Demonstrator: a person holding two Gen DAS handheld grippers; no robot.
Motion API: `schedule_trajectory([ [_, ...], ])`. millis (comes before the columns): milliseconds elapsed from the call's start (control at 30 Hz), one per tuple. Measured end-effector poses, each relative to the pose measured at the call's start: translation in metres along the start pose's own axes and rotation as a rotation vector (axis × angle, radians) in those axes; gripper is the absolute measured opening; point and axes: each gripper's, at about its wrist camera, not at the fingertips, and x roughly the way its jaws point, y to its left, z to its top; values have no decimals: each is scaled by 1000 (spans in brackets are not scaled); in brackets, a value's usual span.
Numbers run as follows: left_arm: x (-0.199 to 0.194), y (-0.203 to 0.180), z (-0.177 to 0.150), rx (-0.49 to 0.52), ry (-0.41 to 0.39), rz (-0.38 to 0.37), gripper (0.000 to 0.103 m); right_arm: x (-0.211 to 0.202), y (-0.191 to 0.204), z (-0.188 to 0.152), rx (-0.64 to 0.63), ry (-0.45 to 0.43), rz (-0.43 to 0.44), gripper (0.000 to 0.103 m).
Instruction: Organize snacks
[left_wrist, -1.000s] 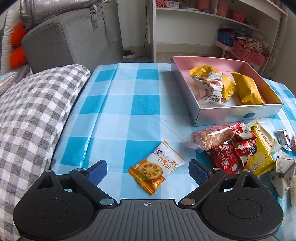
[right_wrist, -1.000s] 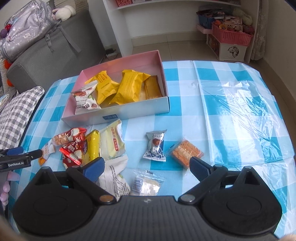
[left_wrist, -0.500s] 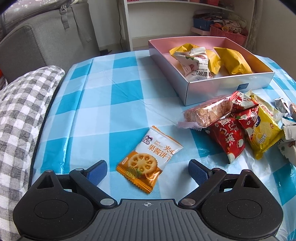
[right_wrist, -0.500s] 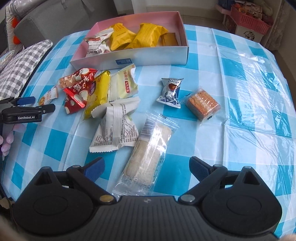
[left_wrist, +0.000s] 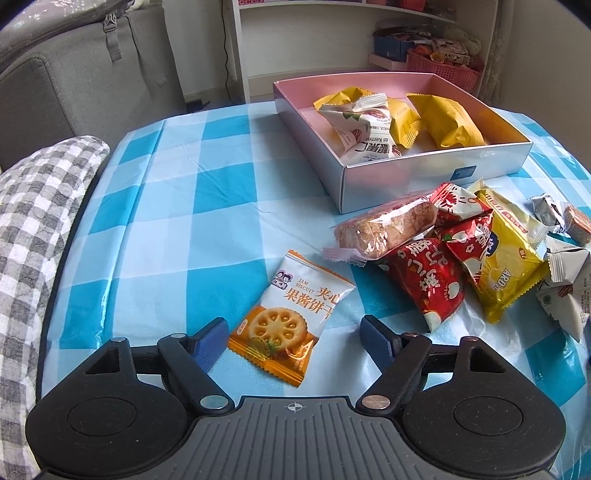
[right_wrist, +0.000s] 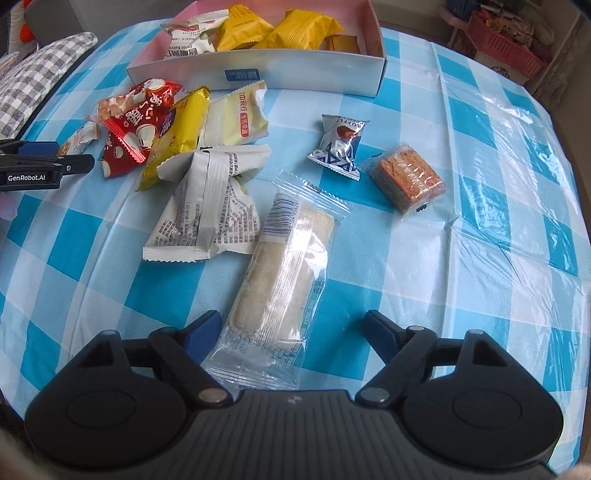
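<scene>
jam biscuit packet (left_wrist: 291, 317): flat on desk (left_wrist: 166, 229), between released jaws of left gripper (left_wrist: 293, 338), long axis diagonal toward box (left_wrist: 424, 173). right gripper (right_wrist: 293, 330): released, straddling clear biscuit pack (right_wrist: 280, 280).

A home living room. Beyond the far edge of the bench (left_wrist: 177, 192), with its blue-checked plastic cover, stands a grey sofa (left_wrist: 74, 85). White shelves (left_wrist: 332, 37) along the wall hold pink baskets (left_wrist: 443, 68) of toys and clutter.
</scene>
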Motion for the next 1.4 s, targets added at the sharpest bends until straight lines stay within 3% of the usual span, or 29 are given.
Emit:
schedule_trajectory([
  [267,-4,-13,6,11,28,-4,46,-4,4,2,-32,-27,3,53],
  [467,-4,-16,7,-7,41,19,45,-9,12,0,-72,-48,1,36],
  [933,-7,-19,13,-22,54,52,43,-22,-7,7,-29,-95,-19,33],
  [1000,-10,-18,14,-29,50,50,43,-25,-10,9,-20,-108,-15,21],
  [1100,-15,-17,17,-40,41,46,42,-32,-14,13,0,-126,3,19],
  [1133,-16,-17,18,-44,39,46,42,-33,-15,14,0,-131,4,13],
  [1400,-29,-19,22,-61,32,14,41,-32,-23,17,20,-131,26,12],
])
